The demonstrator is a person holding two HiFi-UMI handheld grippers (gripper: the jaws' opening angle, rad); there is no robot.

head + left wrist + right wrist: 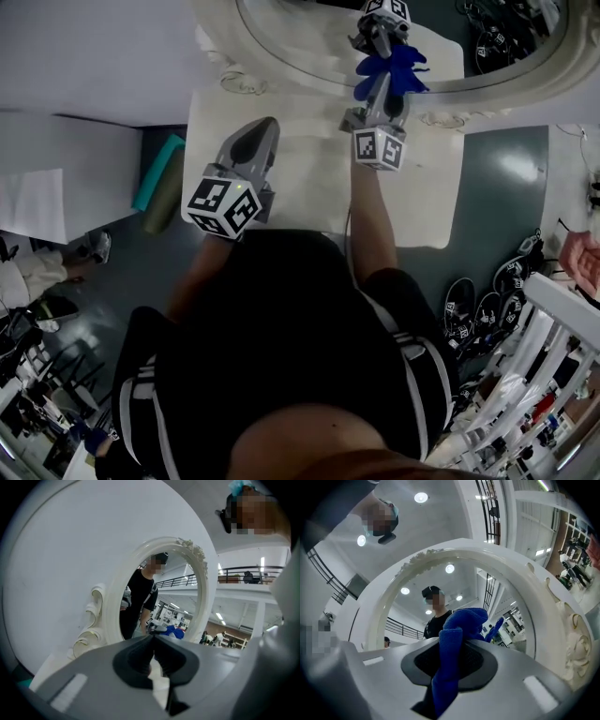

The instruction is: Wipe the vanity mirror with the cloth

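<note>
1. Right gripper (379,98) is up at the far edge of the counter (309,202), nose toward the vanity mirror (506,42).
2. Its jaws are clamped on the blue cloth (459,620). The fabric runs down between them and bunches out past the tips.
3. From the head view, the cloth (389,70) sits low on the glass, just above the bottom rim of the ornate white frame (281,52). It appears to meet its own reflection there, which looks like contact, though I can't swear to it.
4. The right gripper view has the oval glass filling the frame, with ceiling lights and a person in black reflected in it.
5. Left gripper (265,124) is over the left part of the counter, well apart from the right one and short of the mirror.
6. Its jaws are pressed together at the tips with nothing caught between them (a spectator for now).
7. The left gripper view looks along those closed jaws at the mirror's scrolled frame (96,613), with a speck of the blue cloth visible in the glass.
8. Off the counter's left edge, a teal roll (159,169) lies on the dark floor, touching an olive one (167,202).
</note>
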